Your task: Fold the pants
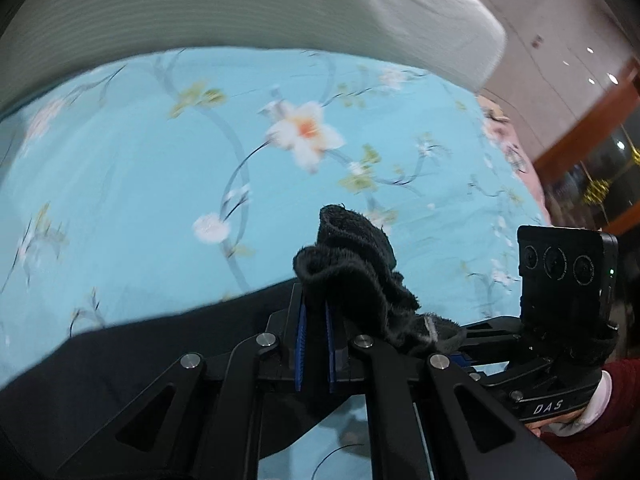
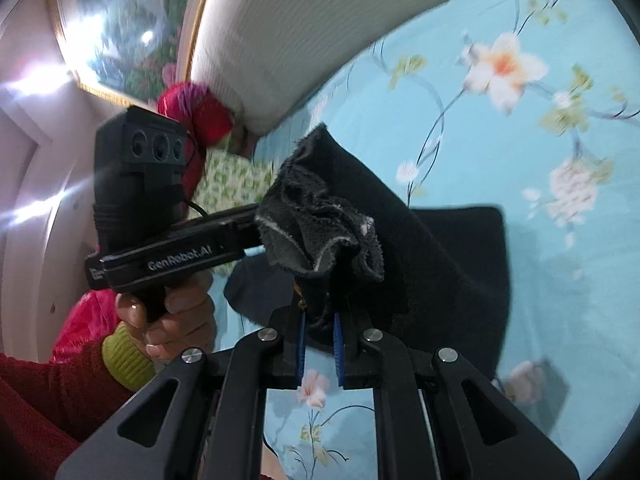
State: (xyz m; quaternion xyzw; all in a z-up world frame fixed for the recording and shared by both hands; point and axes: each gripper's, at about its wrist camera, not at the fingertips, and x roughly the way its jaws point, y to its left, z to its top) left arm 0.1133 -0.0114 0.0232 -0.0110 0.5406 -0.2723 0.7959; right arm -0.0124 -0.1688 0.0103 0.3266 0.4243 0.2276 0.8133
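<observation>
The black pants (image 1: 132, 360) hang lifted above a blue flowered bedsheet (image 1: 140, 184). My left gripper (image 1: 316, 304) is shut on a bunched black edge of the pants (image 1: 352, 264). My right gripper (image 2: 320, 320) is shut on another bunched edge of the pants (image 2: 316, 216), and the cloth drapes to the right over the sheet (image 2: 460, 272). Each gripper shows in the other's view, close beside it: the right gripper (image 1: 460, 336) and the left gripper (image 2: 256, 216), both with tips hidden in the cloth.
A white ribbed headboard or pillow (image 1: 240, 8) lies along the far edge of the bed. A pink flowered cover (image 1: 516, 148) is at the bed's right edge. A framed picture (image 2: 120, 20) and red and green cloth (image 2: 196, 112) are on the left.
</observation>
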